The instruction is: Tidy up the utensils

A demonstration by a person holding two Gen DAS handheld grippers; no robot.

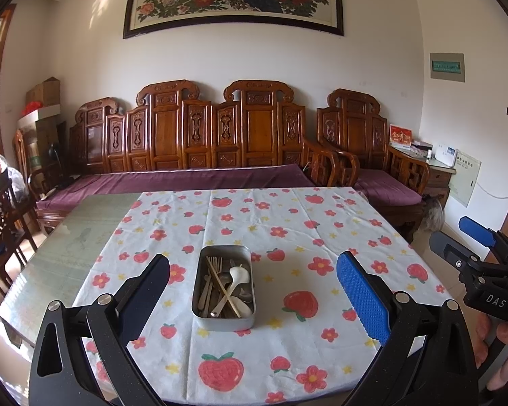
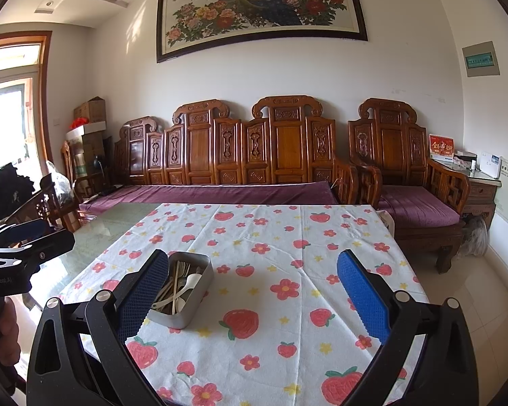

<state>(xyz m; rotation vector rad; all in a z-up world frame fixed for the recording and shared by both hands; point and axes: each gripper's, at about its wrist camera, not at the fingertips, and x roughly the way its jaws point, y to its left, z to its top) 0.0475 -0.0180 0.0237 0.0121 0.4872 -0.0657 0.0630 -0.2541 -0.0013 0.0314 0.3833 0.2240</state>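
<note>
A rectangular metal tin [image 1: 224,319] stands on the flowered tablecloth [image 1: 288,237]. It holds several utensils: forks, chopsticks [image 1: 221,286] and a white ladle-shaped spoon [image 1: 238,275]. My left gripper [image 1: 254,301] is open and empty, held above the near table edge with the tin between its fingers' lines. The right gripper [image 1: 470,240] shows at the right edge of that view. In the right wrist view my right gripper [image 2: 254,301] is open and empty, with the tin [image 2: 183,318] just beside its left finger [image 2: 142,297]. The left gripper [image 2: 27,237] shows at far left.
The cloth [image 2: 271,287] covers the right part of a glass-topped table [image 1: 71,247]. A carved wooden sofa with purple cushions [image 1: 186,179] stands behind the table. A wooden armchair [image 2: 416,203] stands at back right, dark chairs [image 1: 3,223] at left.
</note>
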